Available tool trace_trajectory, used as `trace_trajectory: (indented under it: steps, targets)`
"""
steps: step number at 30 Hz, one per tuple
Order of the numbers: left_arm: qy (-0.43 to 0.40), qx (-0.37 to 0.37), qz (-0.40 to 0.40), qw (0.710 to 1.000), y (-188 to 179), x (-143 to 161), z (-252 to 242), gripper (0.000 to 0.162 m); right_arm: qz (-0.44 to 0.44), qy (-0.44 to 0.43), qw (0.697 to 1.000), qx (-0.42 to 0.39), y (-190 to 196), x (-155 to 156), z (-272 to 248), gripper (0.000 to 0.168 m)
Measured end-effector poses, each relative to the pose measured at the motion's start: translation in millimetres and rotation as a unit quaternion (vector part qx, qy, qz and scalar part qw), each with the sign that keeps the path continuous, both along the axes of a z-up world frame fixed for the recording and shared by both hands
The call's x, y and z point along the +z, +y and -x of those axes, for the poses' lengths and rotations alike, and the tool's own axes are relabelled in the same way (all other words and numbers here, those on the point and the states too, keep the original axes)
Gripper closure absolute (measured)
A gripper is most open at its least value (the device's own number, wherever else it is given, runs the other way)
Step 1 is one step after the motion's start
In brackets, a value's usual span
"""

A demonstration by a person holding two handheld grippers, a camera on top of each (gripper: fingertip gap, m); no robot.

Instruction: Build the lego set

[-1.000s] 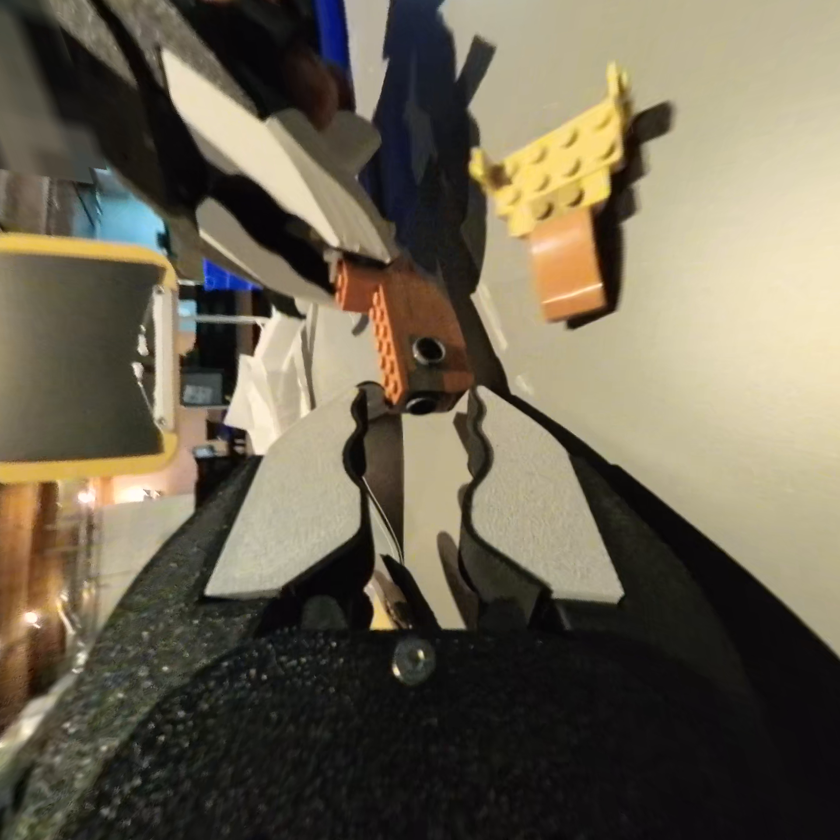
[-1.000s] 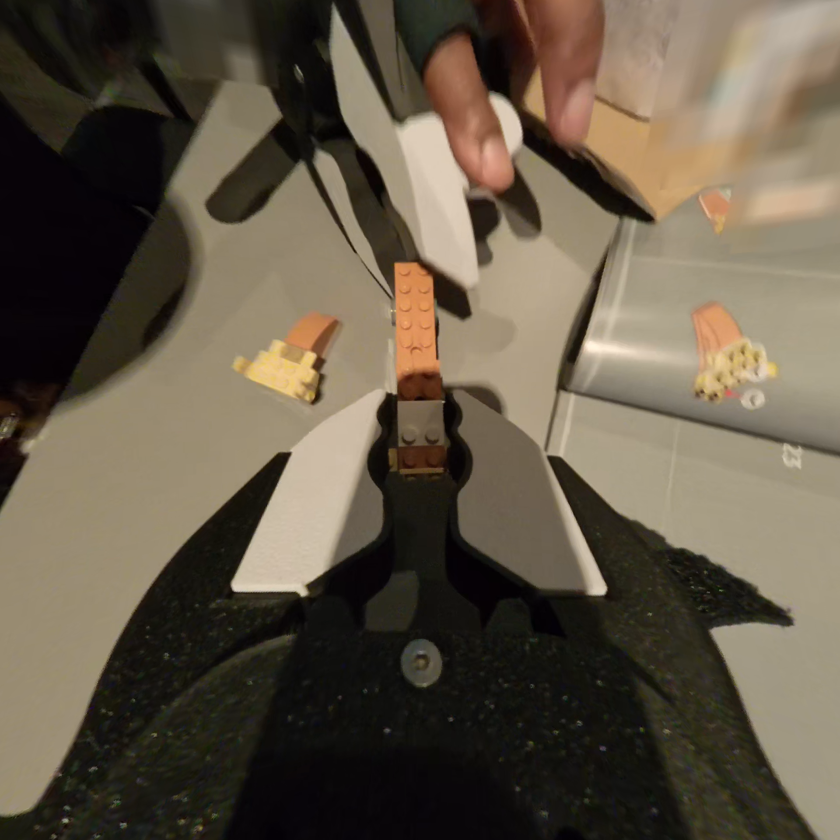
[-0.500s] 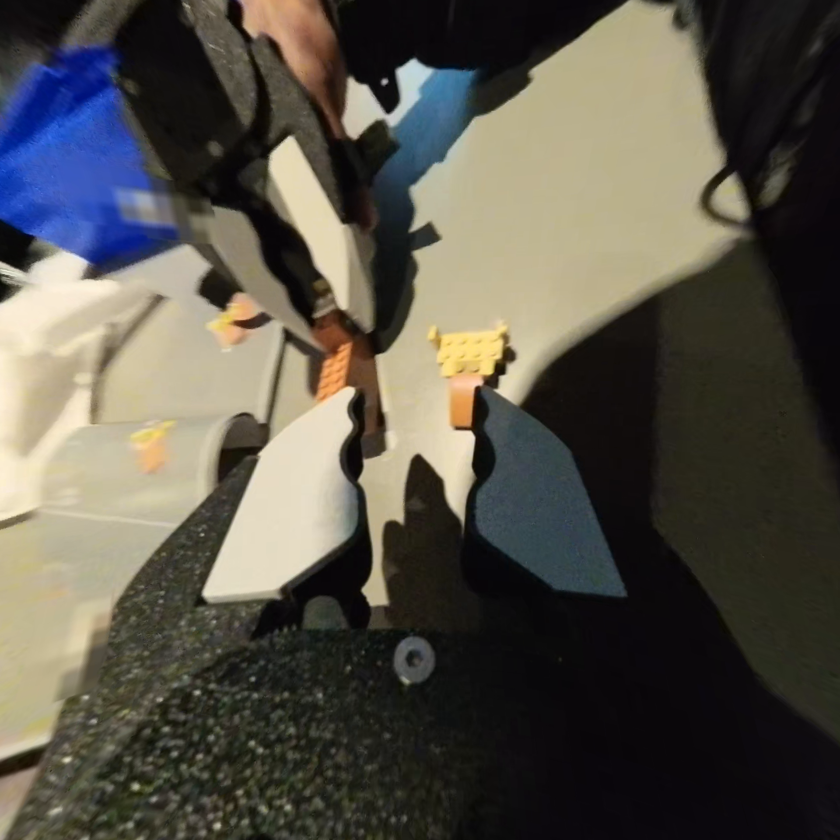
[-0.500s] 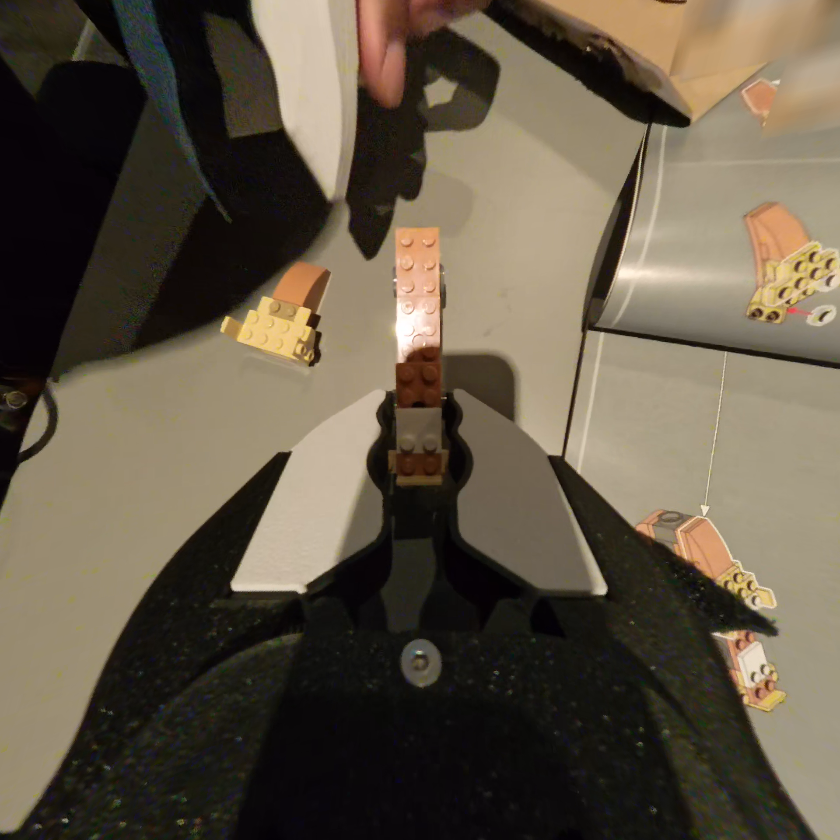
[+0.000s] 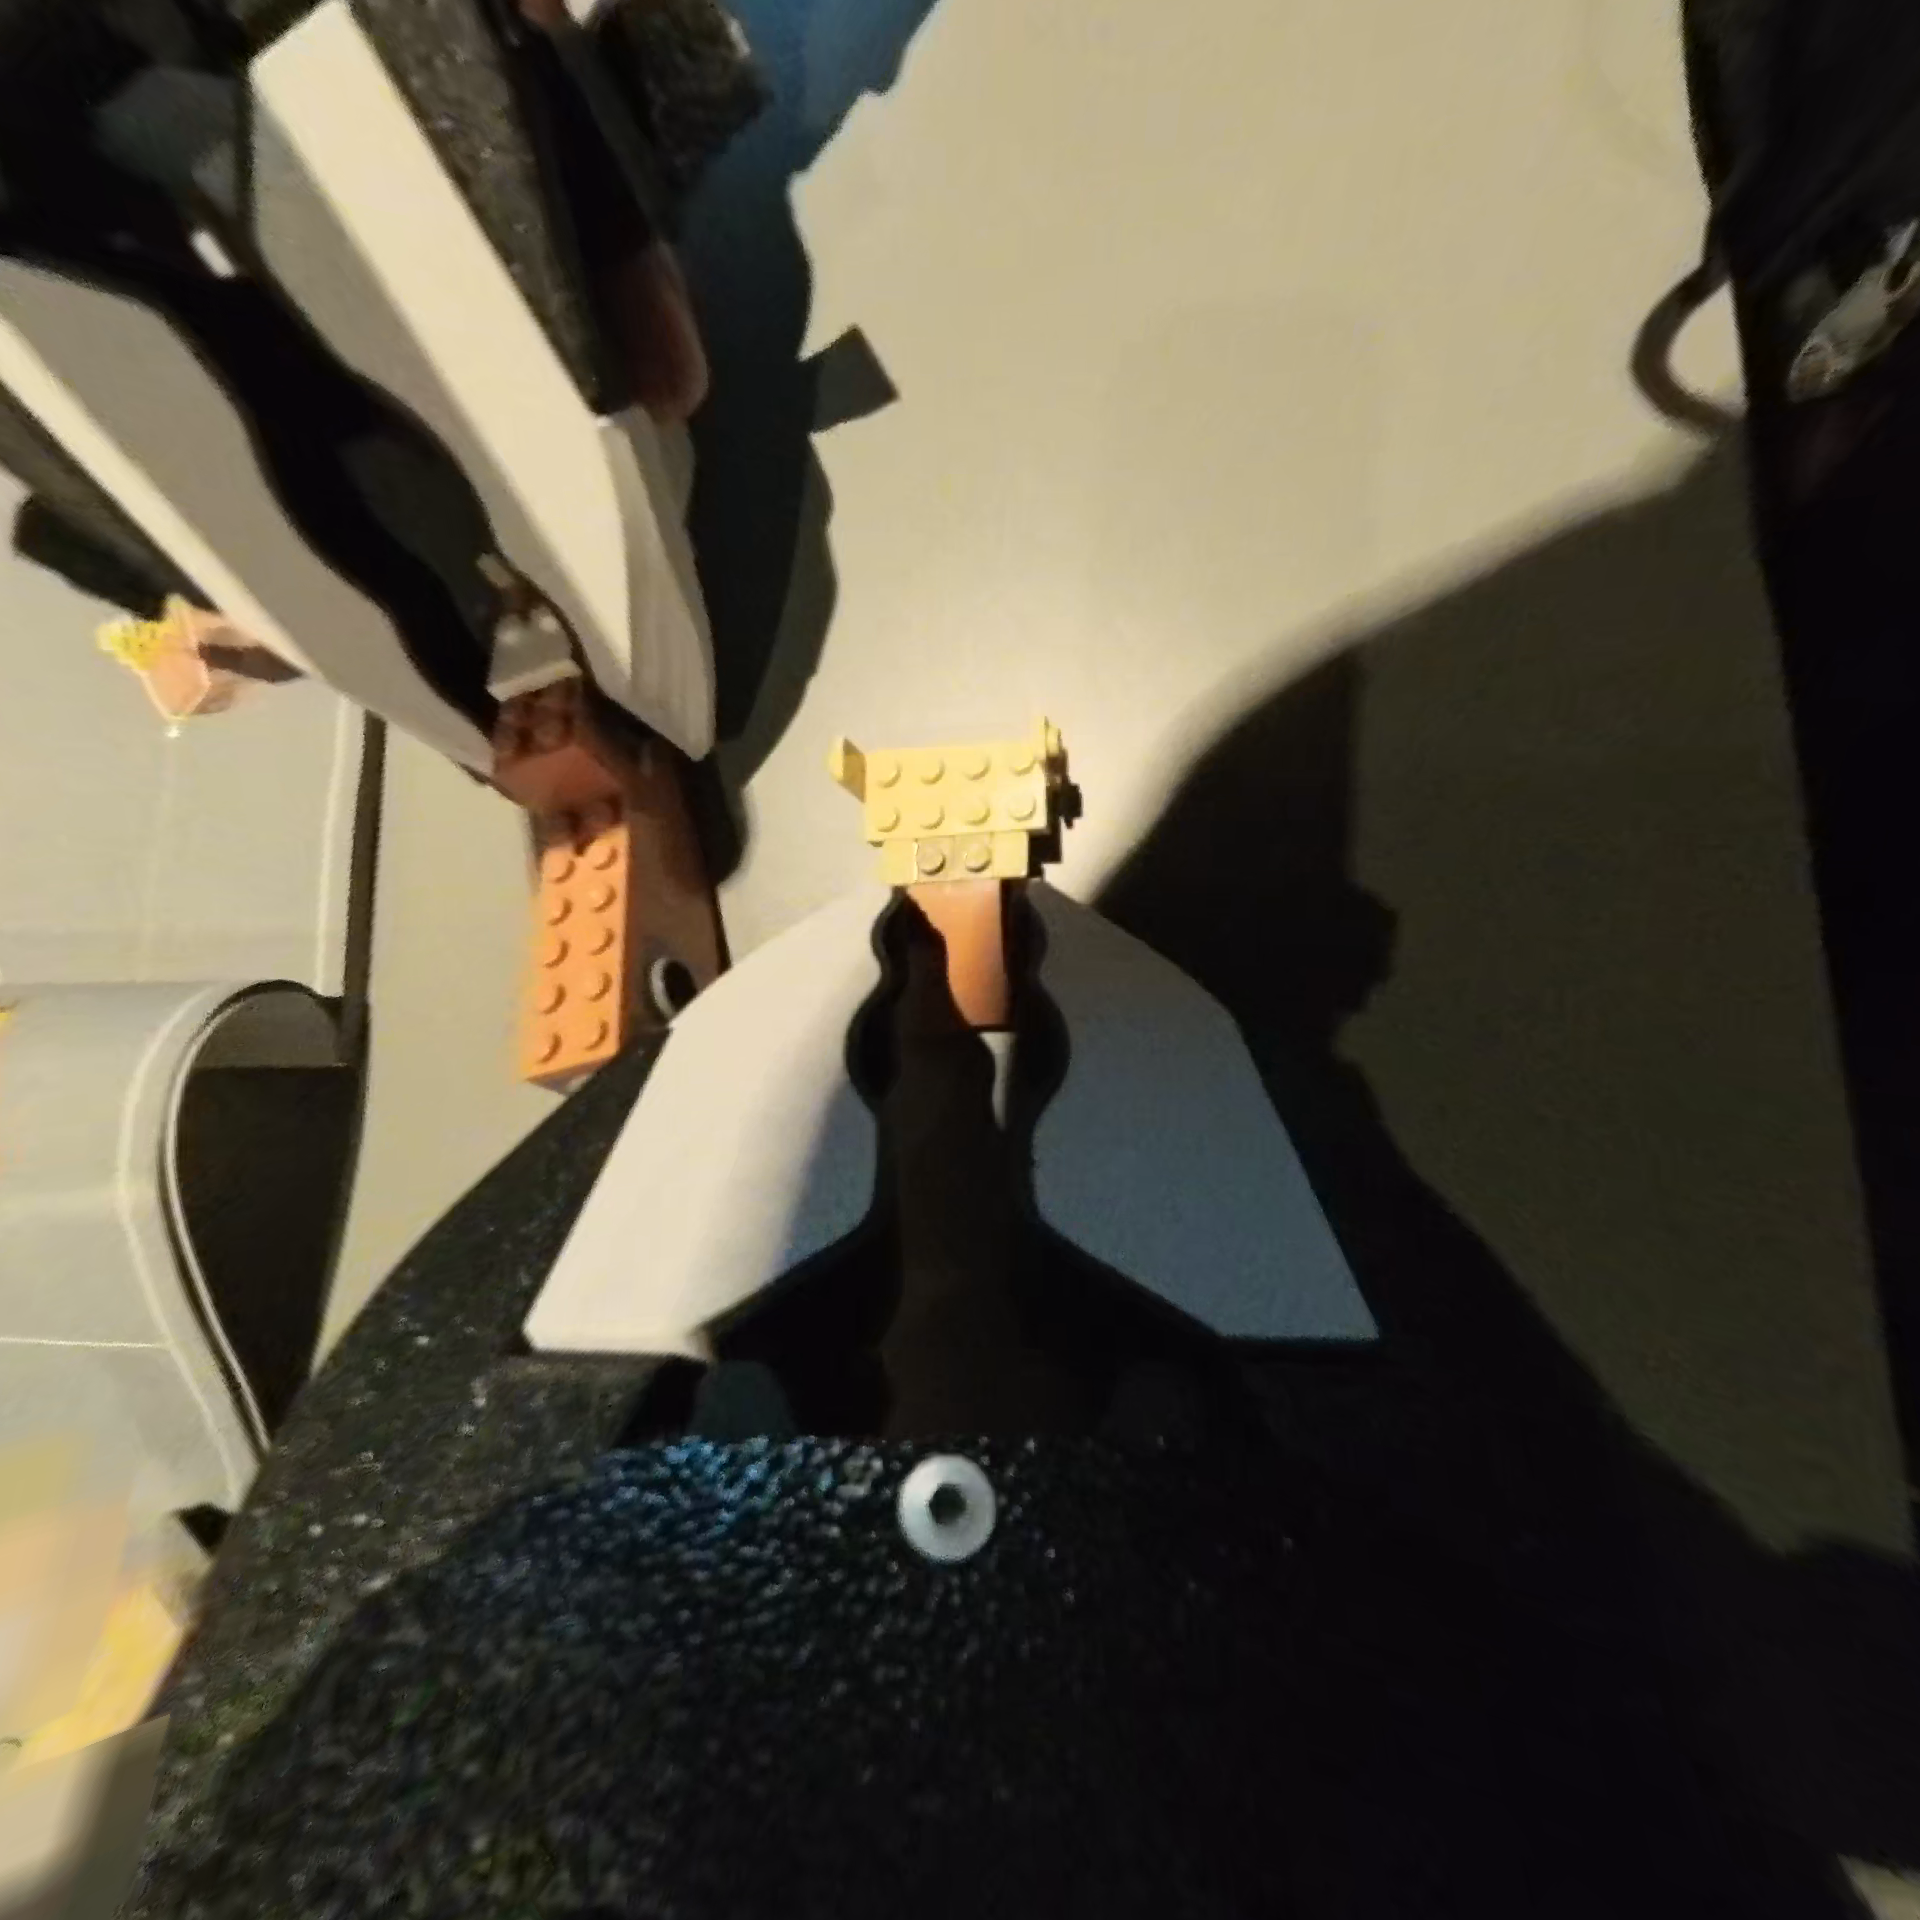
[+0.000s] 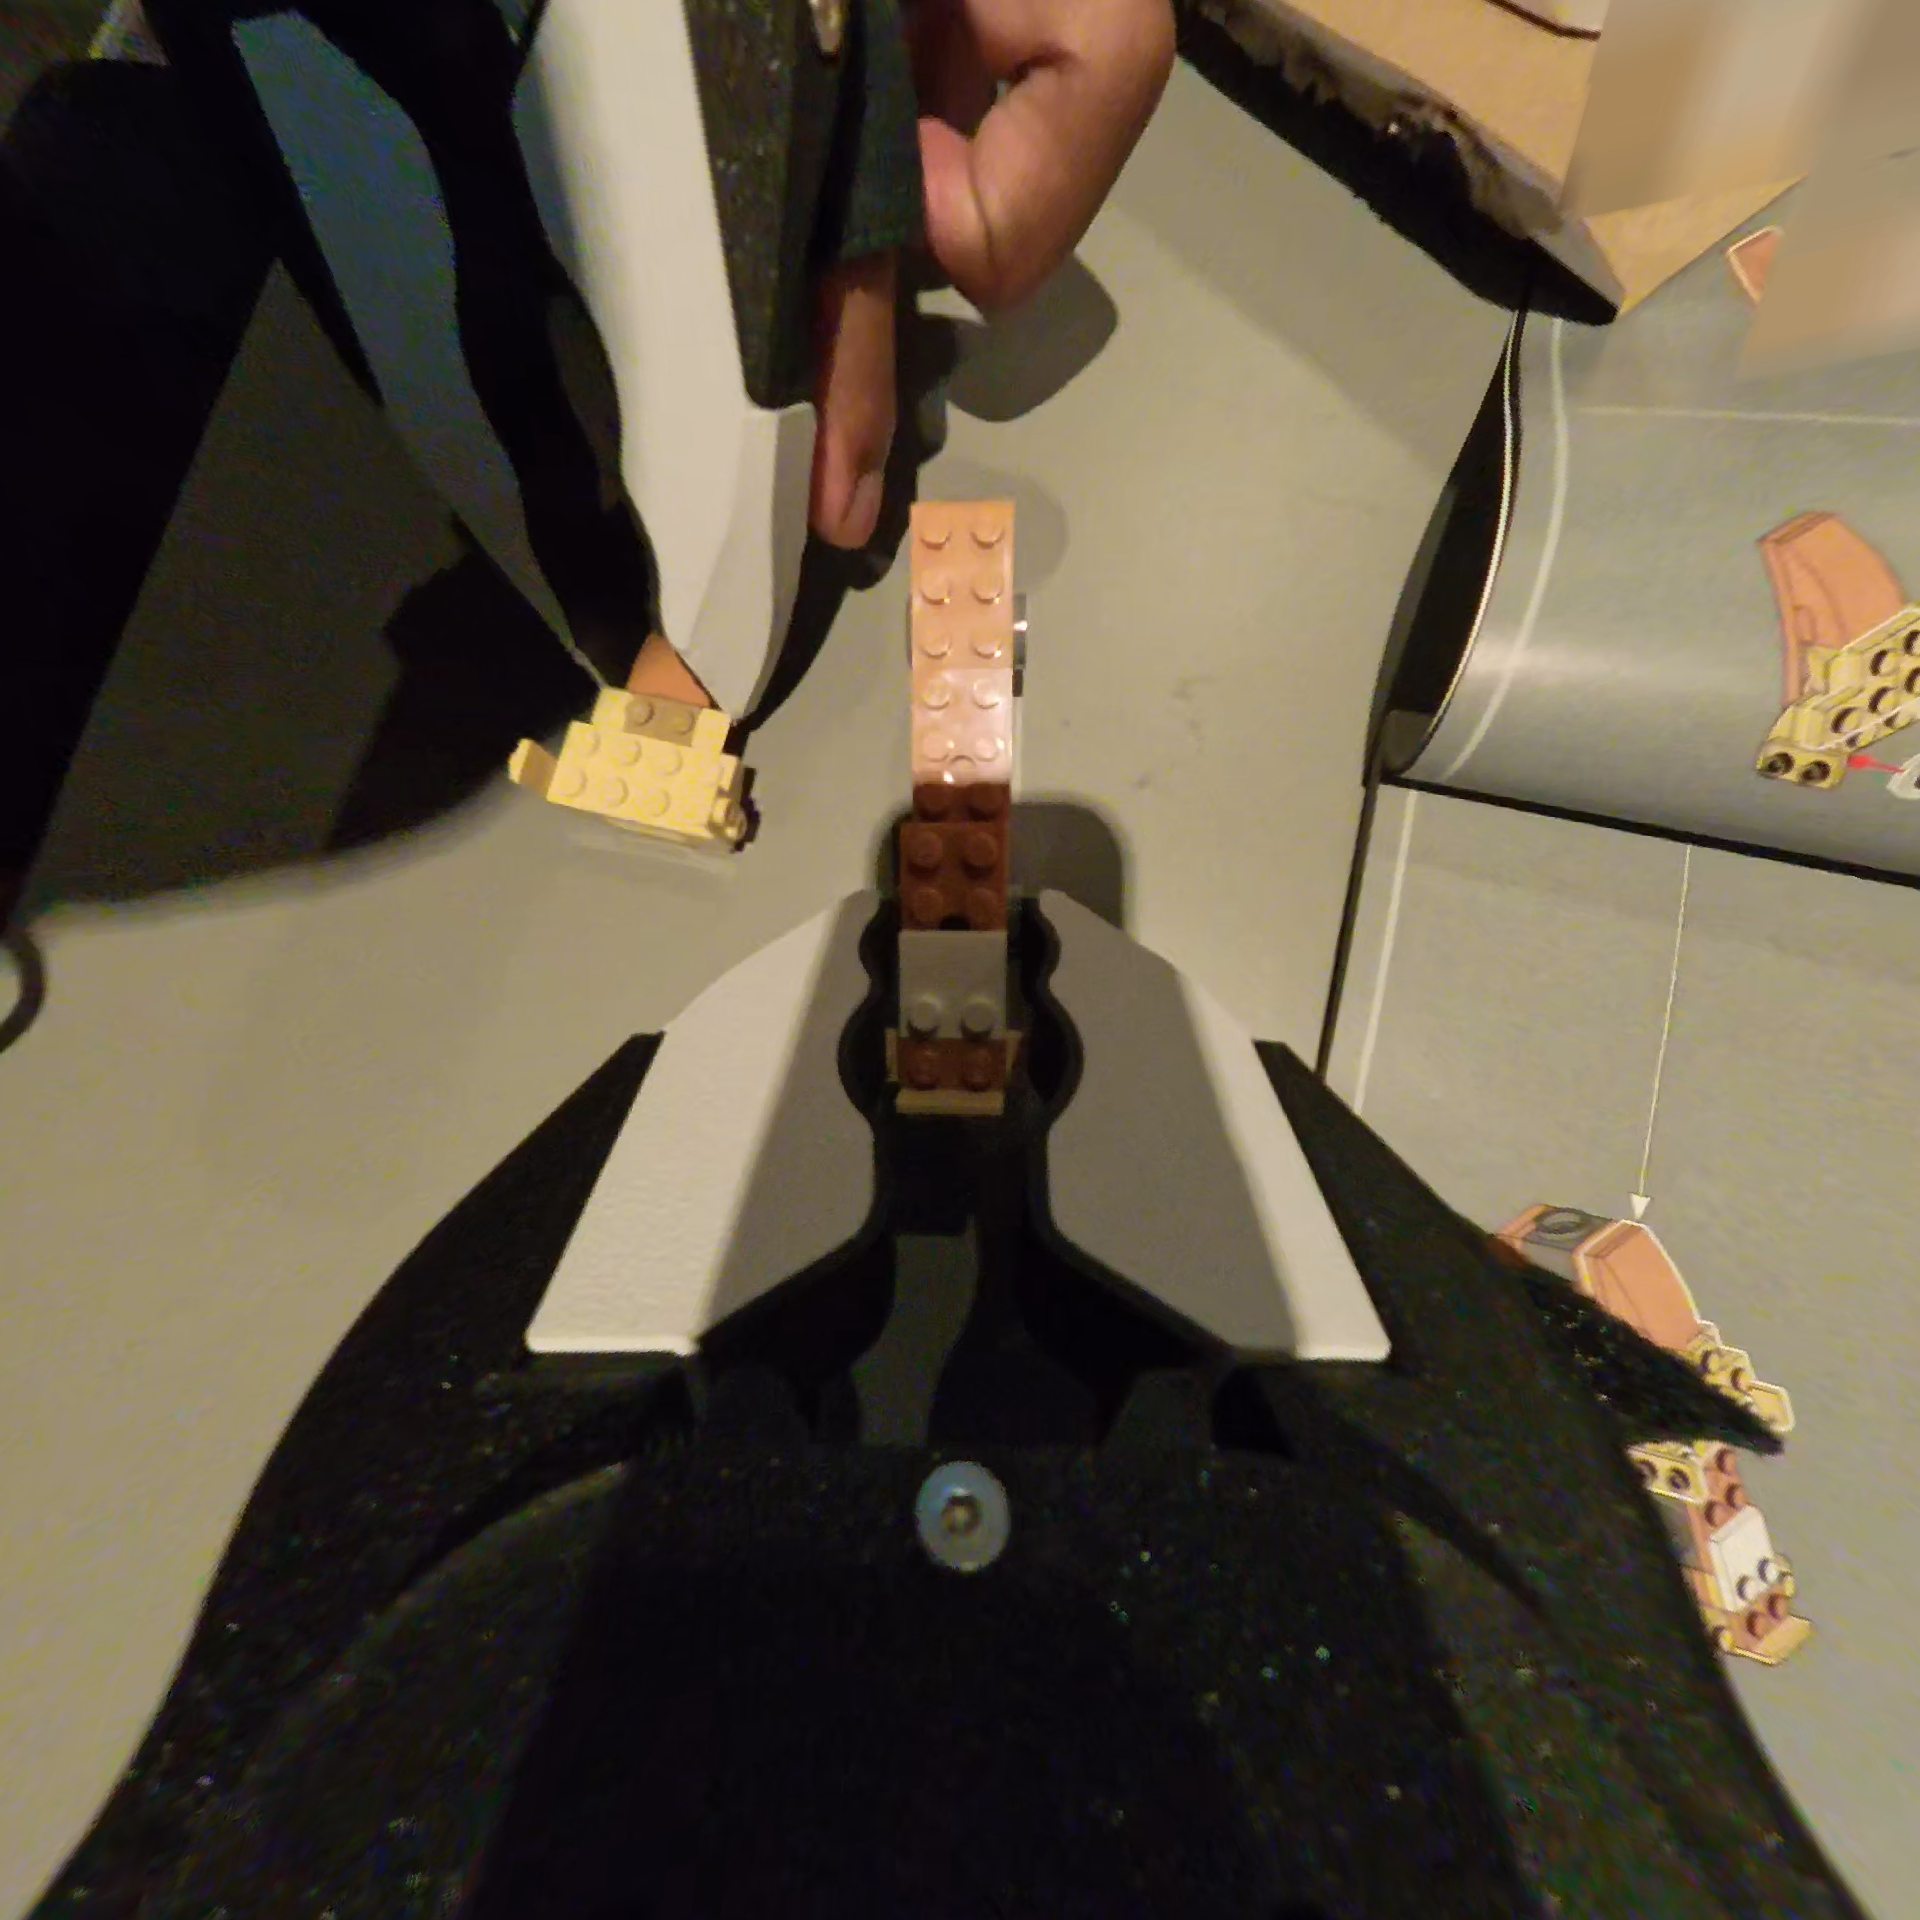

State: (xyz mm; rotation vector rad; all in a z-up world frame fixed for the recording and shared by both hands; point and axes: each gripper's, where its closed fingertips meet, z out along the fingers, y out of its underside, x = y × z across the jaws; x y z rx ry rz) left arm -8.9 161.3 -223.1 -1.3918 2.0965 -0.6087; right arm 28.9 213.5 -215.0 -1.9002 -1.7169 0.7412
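My right gripper is shut on a long assembly of orange, dark brown and grey bricks, and holds it pointing forward above the grey table. It also shows in the left wrist view at the upper left. A yellow sub-assembly with a brown curved slope rests on the table. My left gripper is closed around that slope. In the right wrist view the left gripper comes down from above onto the yellow sub-assembly, left of the long assembly.
An open instruction booklet with a curled page lies on the right of the table, and shows at the left in the left wrist view. A cardboard box stands behind it. A person's hand holds the left gripper.
My left gripper swung away from the long orange assembly, came down over the yellow sub-assembly and narrowed its jaws around the brown slope. My right gripper kept its hold.
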Motion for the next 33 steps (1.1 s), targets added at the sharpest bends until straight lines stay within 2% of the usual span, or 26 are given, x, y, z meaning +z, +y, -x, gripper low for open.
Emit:
trace_trajectory:
  steps: [3, 6, 9, 13, 17, 22, 33]
  targets:
    - [-0.018, 0.025, 0.012, 0.999, 4, 9, 2, 0.144, -0.003, 0.002, 1.000, -0.002, -1, 0, 1, 0.145]
    - [-0.046, 0.055, 0.018, 0.997, 14, 38, 2, 0.145, -0.005, -0.005, 1.000, -0.002, -3, 0, 1, 0.146]
    - [-0.020, 0.097, -0.040, 0.994, 41, 59, 6, 0.145, -0.007, -0.023, 1.000, -0.008, -3, 0, 1, 0.146]
    - [0.091, 0.092, -0.102, 0.986, 55, 48, 10, 0.145, -0.011, -0.047, 0.999, -0.016, -4, -1, 0, 0.146]
    - [0.143, 0.055, -0.137, 0.979, 55, 40, 4, 0.145, -0.022, -0.062, 0.998, -0.015, -6, 0, 0, 0.146]
    - [0.164, 0.050, -0.139, 0.975, 57, 40, -2, 0.145, -0.030, -0.068, 0.997, -0.006, -9, 2, 2, 0.146]
    - [0.155, 0.058, -0.114, 0.980, 54, 41, 1, 0.145, -0.023, -0.066, 0.997, -0.020, -8, 3, 4, 0.146]
